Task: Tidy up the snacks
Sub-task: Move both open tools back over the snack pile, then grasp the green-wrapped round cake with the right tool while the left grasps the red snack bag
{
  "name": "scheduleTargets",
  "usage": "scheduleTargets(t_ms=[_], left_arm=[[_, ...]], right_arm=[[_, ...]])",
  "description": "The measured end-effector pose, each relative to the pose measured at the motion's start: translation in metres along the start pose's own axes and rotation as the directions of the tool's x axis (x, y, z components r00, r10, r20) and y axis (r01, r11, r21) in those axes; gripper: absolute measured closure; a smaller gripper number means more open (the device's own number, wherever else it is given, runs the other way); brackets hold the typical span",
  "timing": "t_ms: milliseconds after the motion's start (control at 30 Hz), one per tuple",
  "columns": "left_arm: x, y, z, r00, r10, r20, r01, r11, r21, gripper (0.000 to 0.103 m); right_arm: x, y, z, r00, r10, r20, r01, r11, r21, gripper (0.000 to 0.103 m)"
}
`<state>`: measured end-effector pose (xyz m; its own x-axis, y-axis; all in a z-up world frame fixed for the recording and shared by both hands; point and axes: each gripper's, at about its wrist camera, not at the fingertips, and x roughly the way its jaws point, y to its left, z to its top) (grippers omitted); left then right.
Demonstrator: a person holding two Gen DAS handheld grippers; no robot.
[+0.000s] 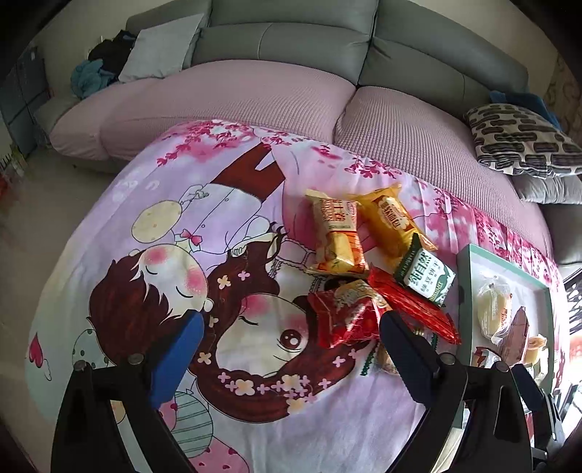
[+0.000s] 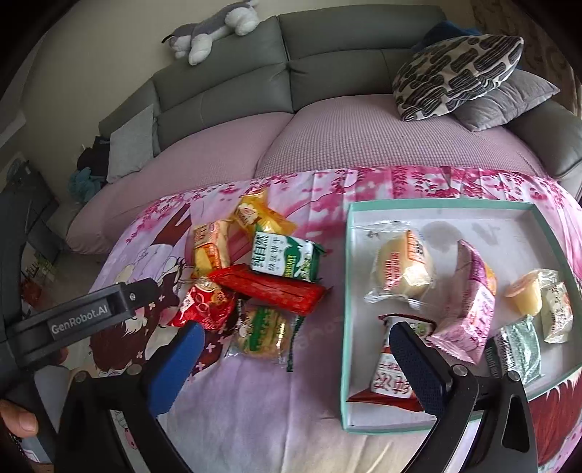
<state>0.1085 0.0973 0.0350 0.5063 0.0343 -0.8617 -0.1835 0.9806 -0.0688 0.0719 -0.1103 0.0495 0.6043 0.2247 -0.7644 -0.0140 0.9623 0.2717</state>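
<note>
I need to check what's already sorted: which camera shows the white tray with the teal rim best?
The right wrist view: the white tray with the teal rim appears nearly whole, wrapped snacks inside. The left wrist view shows only a narrow slice of it at the right edge, partly hidden by the gripper.

Premises: domestic living room. Evidence: grey sectional sofa [image 2: 327, 54], patterned cushion [image 2: 454, 72], plush toy dog [image 2: 211, 29], cartoon-print cloth [image 1: 182, 254] over table.
</note>
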Motion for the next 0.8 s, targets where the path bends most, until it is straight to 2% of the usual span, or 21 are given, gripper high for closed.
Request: scheduleTargets(t_ms=[333, 400, 567, 667, 800], left_arm=[[0.028, 0.024, 0.004, 0.996, -0.075, -0.048, 0.071, 0.994, -0.078, 0.006], [0.035, 0.023, 0.004, 0.994, -0.089, -0.060, 0.084, 0.993, -0.081, 0.006], [0.040, 0.015, 0.009, 0.989, -0.132, -0.069, 0.126, 0.989, -0.079, 0.006], [0.043, 0.007, 0.013, 0.984, -0.164, -0.072, 0.159, 0.985, -0.070, 0.006], [0.056, -0.005, 0.013, 0.972, -0.202, -0.116, 0.196, 0.979, -0.059, 0.006]], right_arm=[[0.017, 0.022, 0.000, 1.000, -0.004, -0.009, 0.004, 0.998, -0.064, 0.014], [0.024, 0.023, 0.000, 1.000, -0.006, -0.028, 0.004, 0.997, -0.071, 0.019], [0.041, 0.028, -0.001, 0.996, -0.023, -0.091, 0.014, 0.995, -0.101, 0.023], [0.049, 0.034, 0.000, 0.993, 0.002, -0.115, -0.014, 0.994, -0.109, 0.026], [0.062, 0.040, -0.001, 0.990, -0.021, -0.138, 0.002, 0.990, -0.139, 0.029]])
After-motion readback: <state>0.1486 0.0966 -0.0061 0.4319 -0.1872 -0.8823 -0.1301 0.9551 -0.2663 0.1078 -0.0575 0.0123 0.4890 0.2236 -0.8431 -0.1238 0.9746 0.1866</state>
